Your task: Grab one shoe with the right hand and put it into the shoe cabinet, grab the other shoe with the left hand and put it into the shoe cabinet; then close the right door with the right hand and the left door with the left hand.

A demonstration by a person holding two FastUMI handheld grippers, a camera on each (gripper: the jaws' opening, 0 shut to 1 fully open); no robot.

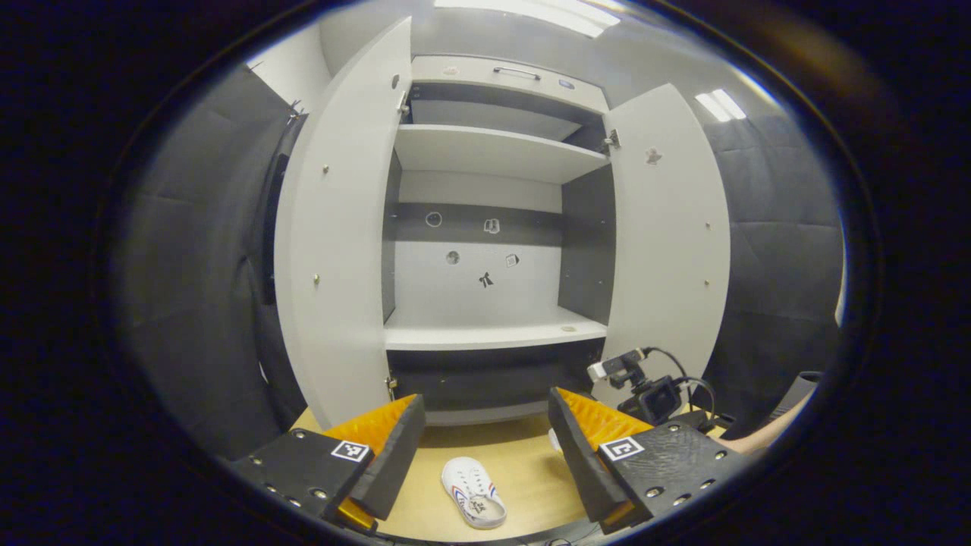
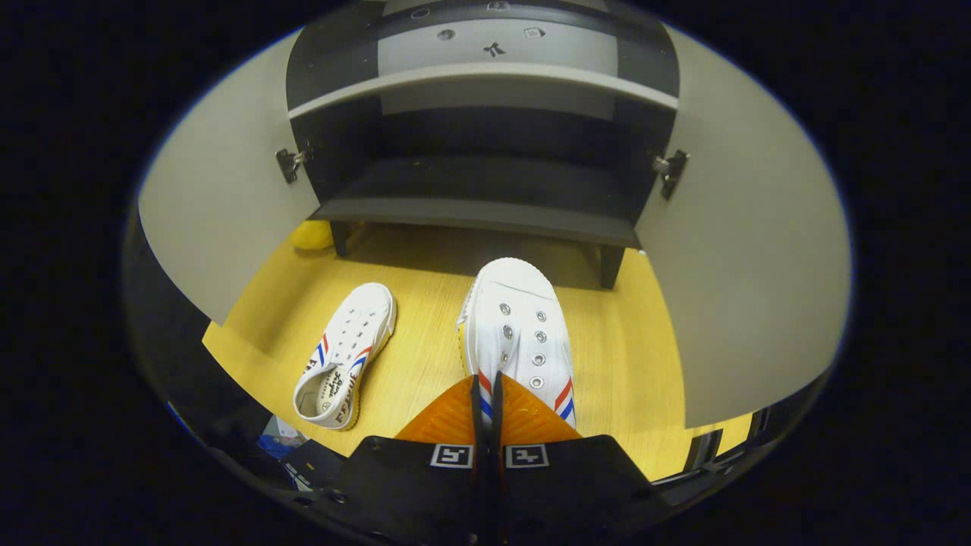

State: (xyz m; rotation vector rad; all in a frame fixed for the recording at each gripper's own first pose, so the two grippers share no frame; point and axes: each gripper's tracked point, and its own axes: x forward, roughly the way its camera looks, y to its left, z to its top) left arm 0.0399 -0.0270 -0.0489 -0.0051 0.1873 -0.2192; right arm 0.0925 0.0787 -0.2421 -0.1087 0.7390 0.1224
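right gripper view: the right gripper (image 2: 485, 394) has its jaws pinched narrow on the heel rim of a white canvas shoe with red and blue stripes (image 2: 516, 334), toe aimed at the dark lower shelf (image 2: 478, 208) of the grey shoe cabinet, likely for sliding in. the matching second shoe (image 2: 345, 353) lies on the wooden floor (image 2: 622, 334) to its left. in the left gripper view, the left gripper (image 1: 485, 447) waits, jaws wide, above that shoe, with both cabinet doors open.
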